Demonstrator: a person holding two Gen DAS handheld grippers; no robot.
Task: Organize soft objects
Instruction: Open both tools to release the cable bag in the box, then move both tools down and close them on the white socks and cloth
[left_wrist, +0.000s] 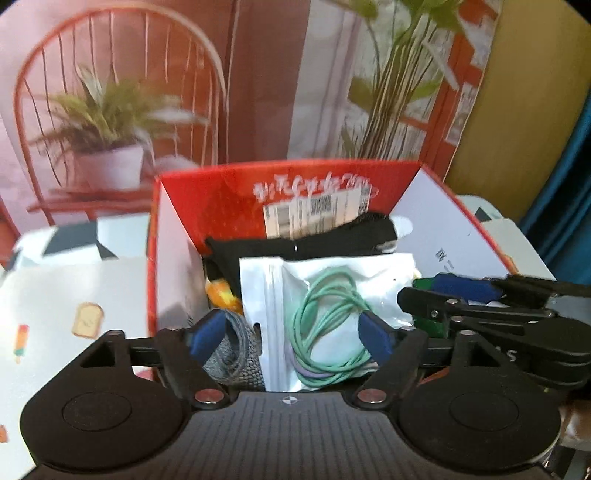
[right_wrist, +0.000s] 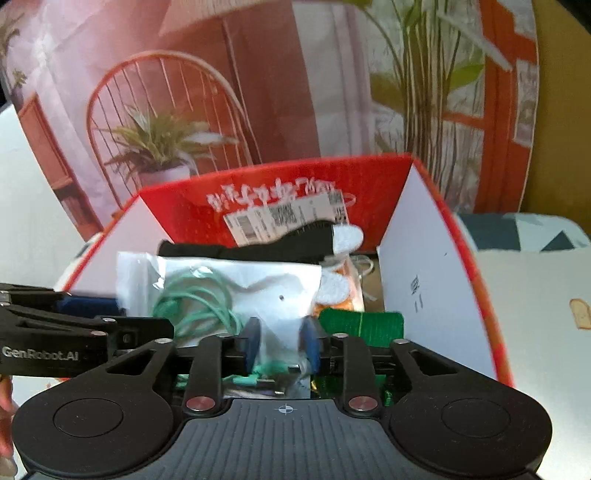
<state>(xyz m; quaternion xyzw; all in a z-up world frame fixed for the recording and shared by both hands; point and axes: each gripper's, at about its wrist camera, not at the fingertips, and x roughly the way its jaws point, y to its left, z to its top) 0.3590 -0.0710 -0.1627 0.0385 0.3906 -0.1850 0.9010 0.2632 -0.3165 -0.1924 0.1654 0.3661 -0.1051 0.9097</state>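
A red cardboard box (left_wrist: 173, 240) with white inner walls stands open in front of both grippers. On top of its contents lies a clear zip bag (left_wrist: 369, 273) holding a coiled green cable (left_wrist: 325, 317). My left gripper (left_wrist: 291, 336) stands wide open over the bag's near end, its blue pads clear of the bag on either side. In the right wrist view the bag (right_wrist: 258, 280) has its near edge between the pads of my right gripper (right_wrist: 280, 343), which stand a little apart without pressing on it. A black sock (left_wrist: 295, 243) with a white toe lies behind the bag.
Also in the box are a grey knitted piece (left_wrist: 236, 350), a green knitted piece (right_wrist: 358, 325) and something orange (left_wrist: 221, 291). The right gripper (left_wrist: 443, 295) shows beside the left one, close to it. The box rests on a white patterned cloth (left_wrist: 55, 314). A printed backdrop (left_wrist: 258, 92) hangs behind.
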